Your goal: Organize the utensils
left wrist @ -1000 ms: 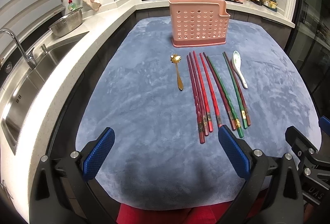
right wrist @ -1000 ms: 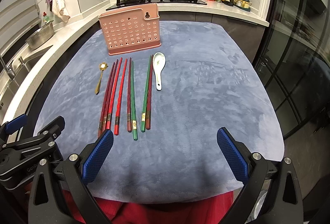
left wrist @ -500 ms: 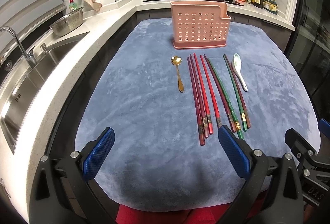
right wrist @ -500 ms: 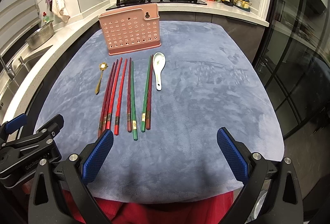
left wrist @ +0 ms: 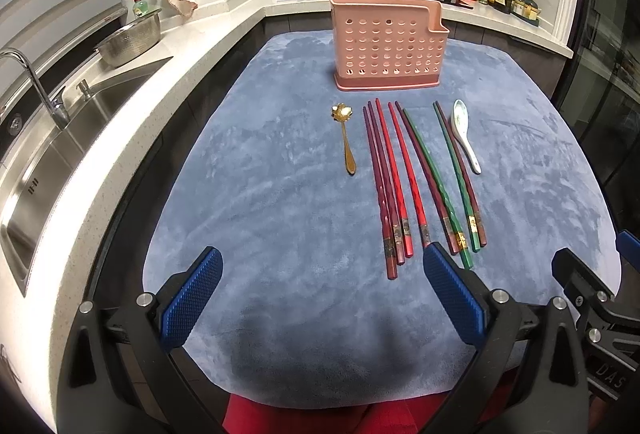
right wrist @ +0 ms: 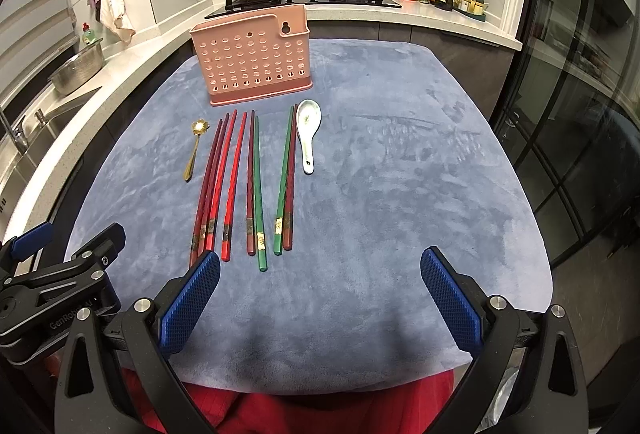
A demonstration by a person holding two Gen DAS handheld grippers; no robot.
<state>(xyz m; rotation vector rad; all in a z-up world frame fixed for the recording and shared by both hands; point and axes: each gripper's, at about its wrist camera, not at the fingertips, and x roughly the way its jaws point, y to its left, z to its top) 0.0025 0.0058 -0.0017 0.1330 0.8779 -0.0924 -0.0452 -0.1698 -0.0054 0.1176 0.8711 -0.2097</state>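
While both the left hand-held gripper and right hand-held gripper hover empty with fingers apart, red and green chopsticks lie before the perforated pink plastic holder.

My left gripper hangs low at 6 o'clock with its blue-padded fingers spread wide and nothing between them. My right gripper sits the same way, wide apart and empty. Each shows in the other's view, right at 4 o'clock, left at 8 o'clock.
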